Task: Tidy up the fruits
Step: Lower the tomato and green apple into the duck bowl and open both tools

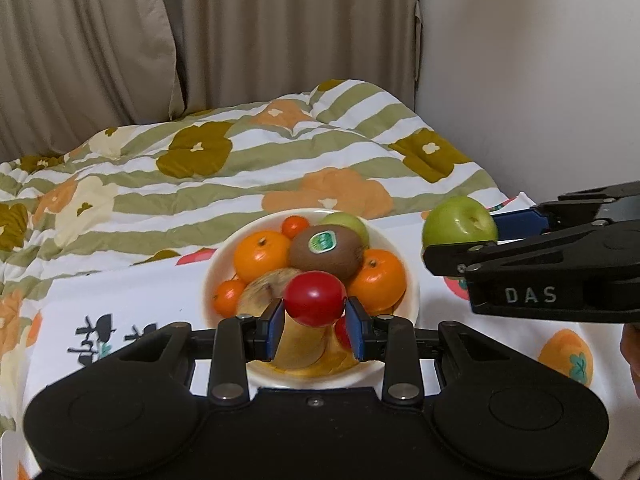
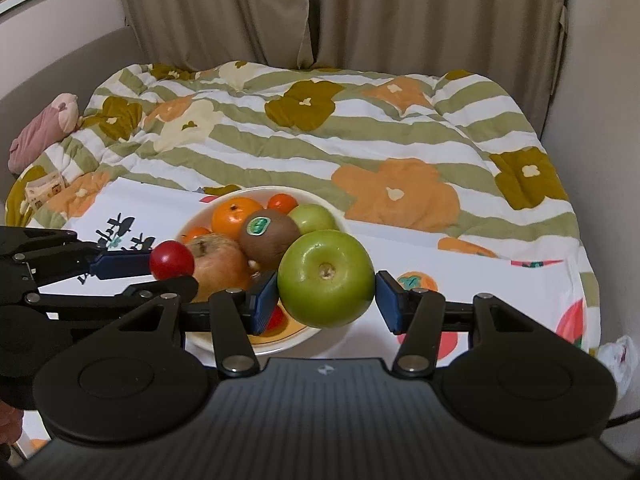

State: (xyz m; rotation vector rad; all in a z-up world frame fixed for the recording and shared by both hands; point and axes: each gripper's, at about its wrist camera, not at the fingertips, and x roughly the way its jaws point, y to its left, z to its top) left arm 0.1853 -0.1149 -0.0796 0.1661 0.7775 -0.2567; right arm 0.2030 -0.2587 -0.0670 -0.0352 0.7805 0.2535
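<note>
Between the blue pads of the left hand-held gripper [image 1: 315, 314] sits a small red fruit [image 1: 315, 299], clamped from both sides and raised above the near rim of the white bowl [image 1: 412, 304]. The right hand-held gripper [image 2: 327, 294] is clamped on a green apple [image 2: 326, 278], its stem end facing the camera, held just right of the bowl.

Inside the bowl lie a kiwi with a green sticker [image 1: 326, 251], two large oranges [image 1: 262, 255], smaller orange fruits [image 1: 295, 226], a second green apple [image 1: 350, 224] partly behind the kiwi, and a brownish fruit [image 2: 218, 262] whose kind is hard to make out. Another red item low in the bowl is mostly hidden behind the gripper fingers, and the bowl's near edge is cut off by the gripper bodies in both views.

The bowl stands on a white fruit-printed cloth [image 2: 460, 264] spread over a bed covered by a striped, flowered quilt [image 2: 320, 136]. Beige curtains [image 2: 400, 12] hang behind. A sliver of the person's hand [image 1: 632, 352] shows at the right edge of the left wrist view.
</note>
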